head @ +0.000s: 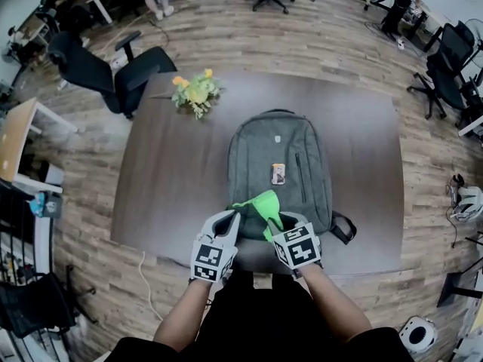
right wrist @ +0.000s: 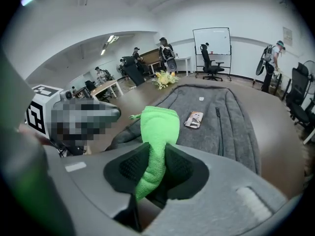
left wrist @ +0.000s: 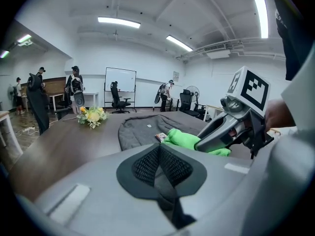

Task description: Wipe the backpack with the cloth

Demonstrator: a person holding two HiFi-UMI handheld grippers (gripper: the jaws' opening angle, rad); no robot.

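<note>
A grey backpack (head: 279, 161) lies flat on the dark table (head: 166, 179), with a small printed tag (head: 278, 173) on its front. My right gripper (head: 278, 222) is shut on a bright green cloth (head: 259, 204) over the backpack's near end. In the right gripper view the cloth (right wrist: 157, 124) stands up from between the black pads of that gripper (right wrist: 155, 163), with the backpack (right wrist: 221, 122) beyond. My left gripper (head: 229, 217) hovers just left of the cloth. In the left gripper view its pads (left wrist: 160, 154) meet with nothing between them, and the cloth (left wrist: 184, 139) and right gripper (left wrist: 231, 127) lie ahead.
A bunch of yellow flowers (head: 195, 90) sits at the table's far left. A black office chair (head: 113, 70) stands behind that corner, and more chairs line the room's right side. People stand near a whiteboard (left wrist: 120, 85) far behind. The backpack's strap (head: 343, 228) hangs at the near right.
</note>
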